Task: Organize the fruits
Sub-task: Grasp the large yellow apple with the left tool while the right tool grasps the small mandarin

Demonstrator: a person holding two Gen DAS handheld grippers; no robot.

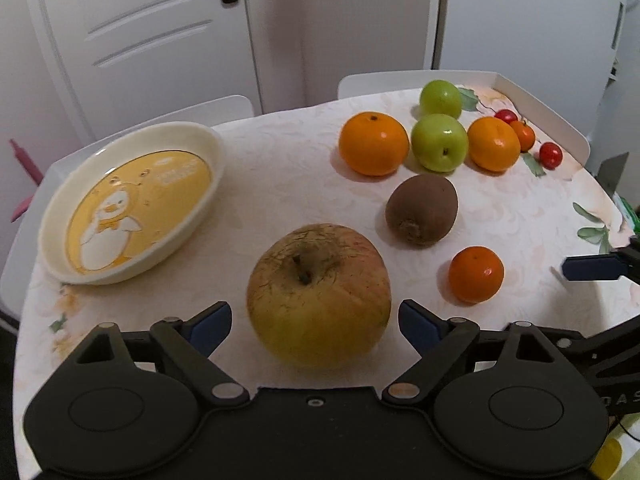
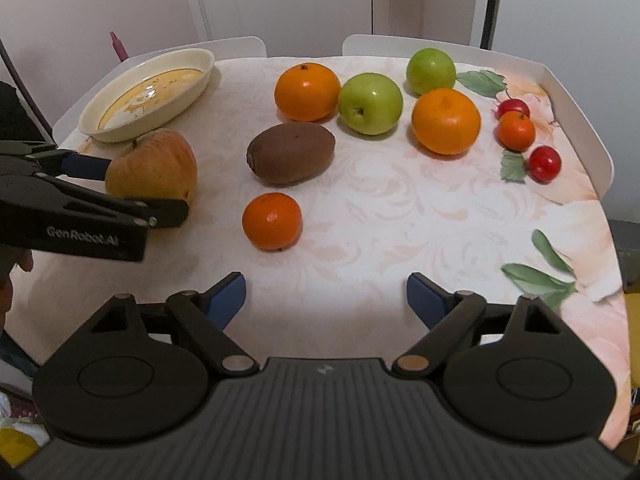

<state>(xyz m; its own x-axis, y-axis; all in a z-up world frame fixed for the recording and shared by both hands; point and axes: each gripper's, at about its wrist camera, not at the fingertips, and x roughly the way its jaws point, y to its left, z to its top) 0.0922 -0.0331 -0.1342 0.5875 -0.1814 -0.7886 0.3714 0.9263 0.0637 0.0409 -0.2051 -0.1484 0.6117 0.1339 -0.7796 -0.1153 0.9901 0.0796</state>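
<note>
A big yellow-red apple (image 1: 318, 296) sits near the table's front edge. My left gripper (image 1: 316, 316) straddles it with open jaws, and a narrow gap shows at each blue pad. In the right wrist view the left gripper (image 2: 144, 188) reaches around that apple (image 2: 154, 164) from the left. My right gripper (image 2: 326, 284) stands open over bare cloth with nothing between its fingers. A small mandarin (image 2: 272, 222) lies just ahead of it, to the left. An empty cream dish (image 1: 52, 216) with a duck picture stands at the left.
Behind lie a kiwi (image 2: 291, 153), two oranges (image 2: 307, 91) (image 2: 446, 121), two green apples (image 2: 370, 103) (image 2: 430, 71), a small mandarin (image 2: 516, 131) and two red cherry tomatoes (image 2: 544, 164). The table (image 2: 380, 216) has a raised white rim at the back right.
</note>
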